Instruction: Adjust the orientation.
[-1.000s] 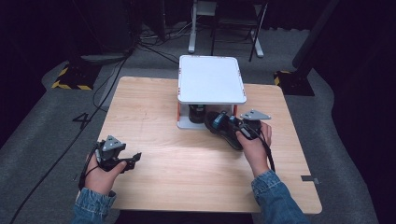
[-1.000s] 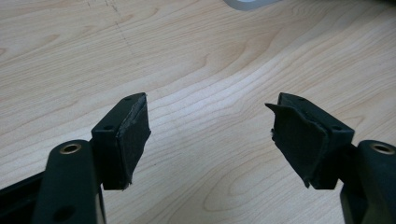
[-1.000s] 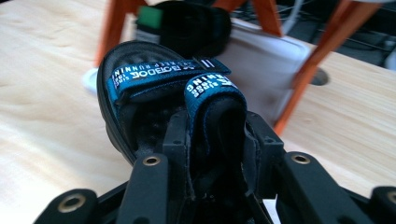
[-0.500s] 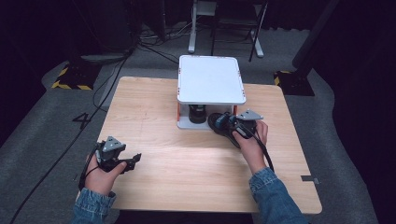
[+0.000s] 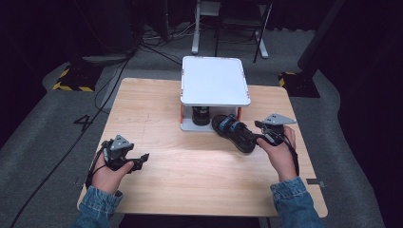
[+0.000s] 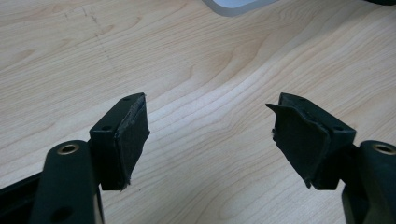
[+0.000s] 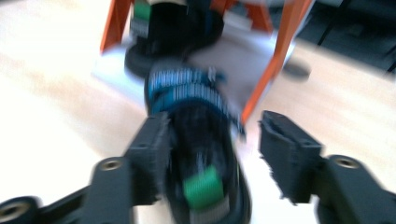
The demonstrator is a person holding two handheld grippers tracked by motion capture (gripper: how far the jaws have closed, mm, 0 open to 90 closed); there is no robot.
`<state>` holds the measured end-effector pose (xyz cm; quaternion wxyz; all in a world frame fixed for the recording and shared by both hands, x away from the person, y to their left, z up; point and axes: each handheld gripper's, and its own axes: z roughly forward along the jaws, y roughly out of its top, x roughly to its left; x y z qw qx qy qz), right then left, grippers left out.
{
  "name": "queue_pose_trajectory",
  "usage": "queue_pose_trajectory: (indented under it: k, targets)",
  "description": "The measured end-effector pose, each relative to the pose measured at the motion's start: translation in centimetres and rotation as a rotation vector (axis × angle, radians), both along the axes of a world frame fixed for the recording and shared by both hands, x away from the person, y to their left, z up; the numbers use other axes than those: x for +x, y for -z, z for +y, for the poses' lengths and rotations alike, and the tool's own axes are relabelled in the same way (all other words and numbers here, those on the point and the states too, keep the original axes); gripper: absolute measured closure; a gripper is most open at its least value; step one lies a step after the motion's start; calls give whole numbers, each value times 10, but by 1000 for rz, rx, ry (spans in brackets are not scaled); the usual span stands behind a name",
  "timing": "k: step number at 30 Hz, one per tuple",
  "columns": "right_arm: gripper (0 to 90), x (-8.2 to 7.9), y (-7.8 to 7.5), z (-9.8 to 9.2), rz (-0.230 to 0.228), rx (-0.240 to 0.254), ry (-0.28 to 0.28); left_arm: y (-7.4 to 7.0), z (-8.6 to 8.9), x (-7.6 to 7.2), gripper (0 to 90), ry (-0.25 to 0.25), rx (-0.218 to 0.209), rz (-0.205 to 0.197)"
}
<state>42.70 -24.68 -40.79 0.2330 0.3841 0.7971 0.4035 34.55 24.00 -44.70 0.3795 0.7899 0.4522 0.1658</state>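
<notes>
The right gripper (image 5: 260, 138) fingers, just opening, seemingly straddle the black strapped sandal (image 5: 234, 132) loosely, so retreating could drag it; left gripper (image 5: 139, 160) fingers stand wide, empty.

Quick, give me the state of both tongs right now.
Left tongs: open, nothing between them.
Right tongs: open, jaws just widened around the black sandal with blue straps, not pressing it.

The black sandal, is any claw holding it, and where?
No hold. The sandal lies on the table; its heel end sits between the right claw's jaws, which have just been closing. The left claw is open, with nothing between its jaws.
</notes>
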Motion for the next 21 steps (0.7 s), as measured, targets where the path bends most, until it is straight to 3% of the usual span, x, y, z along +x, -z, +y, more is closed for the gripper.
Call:
queue_pose_trajectory:
  k: [2,4,6,8,9,13,16,19,21]
  targets:
    - [499,-1,4,-5,60,-22,-12,0,-2,0,269,4,-1,0]
    - [586,-1,9,-7,83,-54,-30,0,-3,1,269,6,-3,1]
    - [723,-1,12,-8,80,-60,-50,0,-3,1,269,5,-1,2]
    - [755,-1,11,-8,75,-94,-44,1,-2,1,269,7,2,5]
    - [844,-1,10,-7,72,-102,-47,2,-2,1,269,5,1,5]
    - [858,-3,7,2,53,-64,-69,3,-1,0,269,-2,-1,12]
    - [859,-7,1,11,44,33,-107,4,1,-1,270,-13,-2,10]
    - [854,-9,1,23,93,84,-165,3,3,-2,270,-12,1,6]
    - [853,-11,6,32,139,59,-194,2,4,-1,270,-9,1,7]
